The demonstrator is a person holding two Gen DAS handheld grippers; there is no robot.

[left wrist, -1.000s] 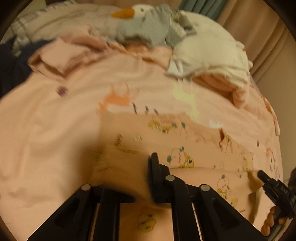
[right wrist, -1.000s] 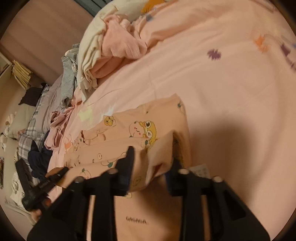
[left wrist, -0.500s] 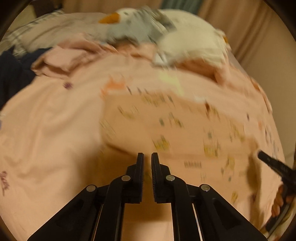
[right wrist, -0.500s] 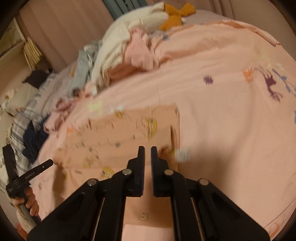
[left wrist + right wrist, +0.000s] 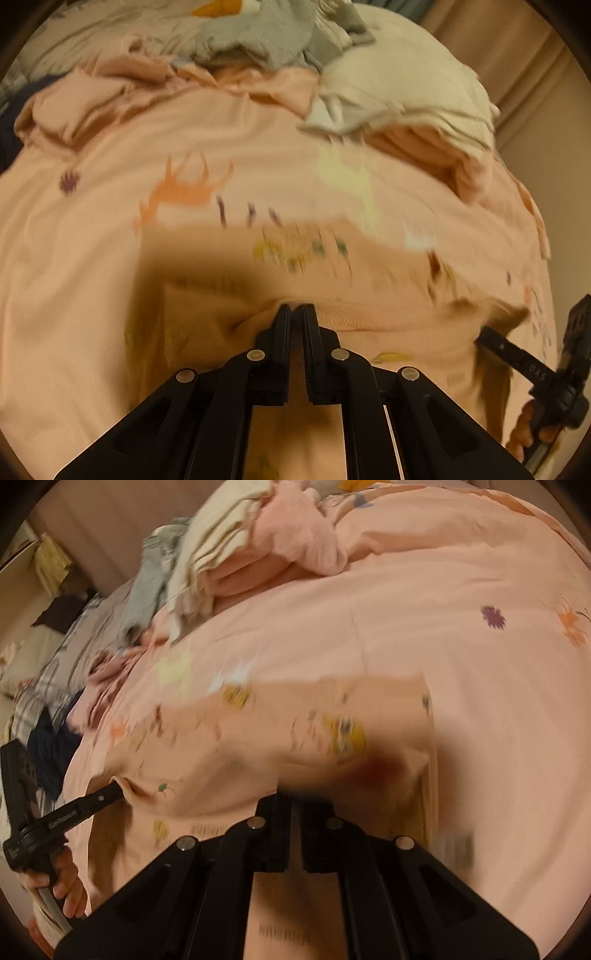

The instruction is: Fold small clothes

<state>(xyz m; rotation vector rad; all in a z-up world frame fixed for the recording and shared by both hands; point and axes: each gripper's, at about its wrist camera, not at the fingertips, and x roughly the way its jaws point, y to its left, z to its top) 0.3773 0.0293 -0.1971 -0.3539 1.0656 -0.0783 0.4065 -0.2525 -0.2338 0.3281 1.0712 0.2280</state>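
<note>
On the pink bedsheet point(image 5: 92, 258), the printed baby garment point(image 5: 369, 295) runs crosswise; left gripper point(image 5: 297, 307) and right gripper point(image 5: 308, 798) each pinch its near hem, jaws nearly together

A bed point(image 5: 92, 295) covered by a pink sheet printed with animals carries everything. A small peach garment point(image 5: 369, 288) with cartoon prints lies flat on it near the cameras, blurred. Along the far edge lie heaped clothes: a cream bundle point(image 5: 406, 85), grey pieces point(image 5: 266, 33), crumpled pink ones point(image 5: 85, 107), and perhaps a dark navy item point(image 5: 48, 746)
</note>
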